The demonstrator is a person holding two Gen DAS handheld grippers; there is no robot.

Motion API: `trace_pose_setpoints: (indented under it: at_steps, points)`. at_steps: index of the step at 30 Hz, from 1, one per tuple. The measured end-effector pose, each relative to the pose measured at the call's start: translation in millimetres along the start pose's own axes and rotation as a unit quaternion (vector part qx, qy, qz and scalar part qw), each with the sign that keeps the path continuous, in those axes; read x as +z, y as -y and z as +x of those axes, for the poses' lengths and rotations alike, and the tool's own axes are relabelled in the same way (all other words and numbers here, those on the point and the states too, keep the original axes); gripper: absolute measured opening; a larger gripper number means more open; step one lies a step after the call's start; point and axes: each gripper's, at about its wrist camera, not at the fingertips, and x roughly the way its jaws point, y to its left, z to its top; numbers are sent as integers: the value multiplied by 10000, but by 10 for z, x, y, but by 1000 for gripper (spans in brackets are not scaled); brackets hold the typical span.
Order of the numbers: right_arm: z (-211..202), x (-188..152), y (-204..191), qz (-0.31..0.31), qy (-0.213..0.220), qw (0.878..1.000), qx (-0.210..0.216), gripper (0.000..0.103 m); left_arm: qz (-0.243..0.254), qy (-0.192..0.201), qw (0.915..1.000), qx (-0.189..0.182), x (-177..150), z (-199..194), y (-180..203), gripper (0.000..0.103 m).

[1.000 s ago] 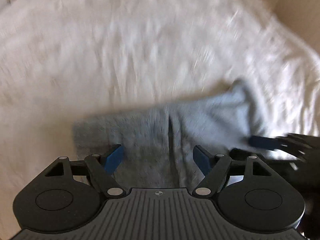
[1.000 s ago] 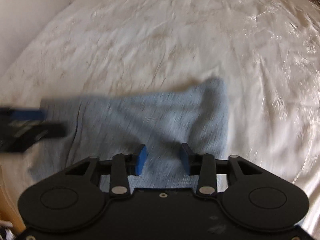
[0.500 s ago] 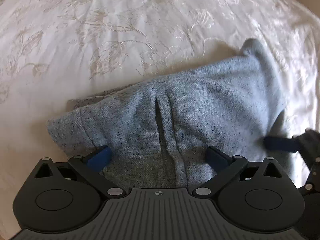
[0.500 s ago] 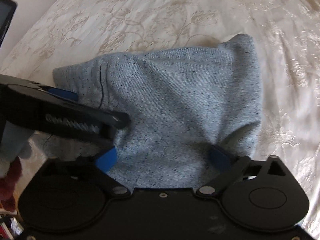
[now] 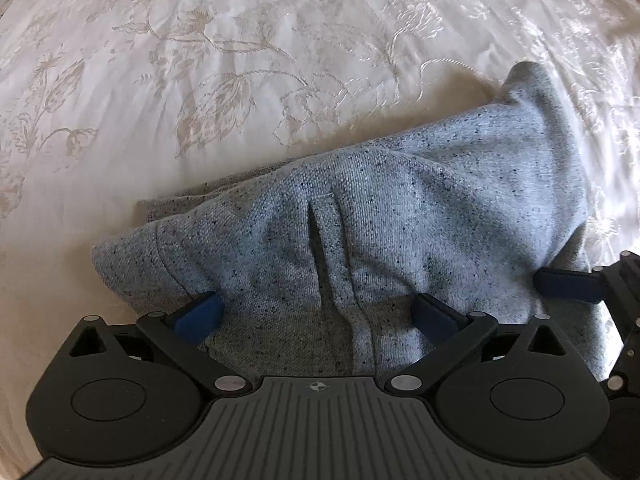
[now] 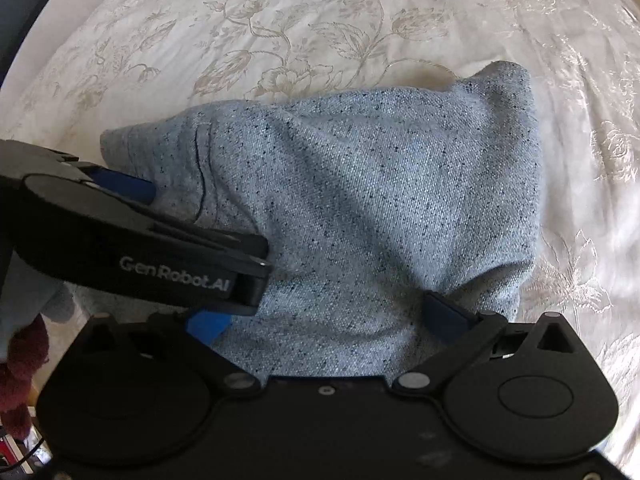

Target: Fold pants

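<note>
The grey speckled pants [image 5: 400, 216] lie in a folded bundle on the cream embroidered bedspread [image 5: 200, 80]; their far right corner stands up in a peak. My left gripper [image 5: 316, 316] hangs straight above the bundle's near left part, open wide, with fabric lying loose between its blue pads [image 5: 196, 316]. My right gripper [image 6: 326, 320] is open just as wide over the near right part of the pants [image 6: 380, 200]. The left gripper [image 6: 140, 248] crosses the left of the right wrist view. A right gripper finger [image 5: 568, 284] shows at the right edge of the left wrist view.
The bedspread [image 6: 320, 20] runs on beyond the pants and to both sides. A pale wall and a dark screen [image 6: 16, 20] lie at the upper left of the right wrist view. A light blue sleeve [image 6: 24, 300] and a dark red item [image 6: 20, 380] sit at its lower left.
Both grippers' jaws have spread wide, letting go of the fabric. Both have sunk closer to the pants, which now rest on the bed. The left gripper now overlaps the right wrist view.
</note>
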Motion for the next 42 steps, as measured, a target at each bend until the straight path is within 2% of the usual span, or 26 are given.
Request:
trace_pose_setpoints:
  at_steps: [8,13,17,22,28,30,35,39,42]
  points:
    - [65,4,-88,85,199,9994,-268,103,-77,-166,9998,121,109,21,46,103]
    - [91,-19,-157,97,370,9982,-462,103,-95,-47,9998,156,67,39,48,103]
    - [91,-70,-158,28,600,9972,-453,103,-50,-20,9999,115,17,29,40,103]
    - [48,-5,-89,54,403,9987,-304,103,-8,-93,9999,49,26,-31,11,103]
    - [-11,27,-103,117,323,9989,-305,103,57,143,9999,6,-78,-200,-62,94]
    - [-71,-46,-106,147,367,9982,-450,103,49,236,9997,39,-126,-284,-115,88]
    - [-221,-274,-143,275,487,9962,-667,103,-111,561,9984,20,-440,-495,-379,87]
    - [-334,-442,-154,470,595,9941,-773,103,-262,641,9976,33,-702,-531,-709,87]
    - [-432,-518,-152,676,732,9913,-861,103,-419,683,9968,-44,-768,-513,-905,87]
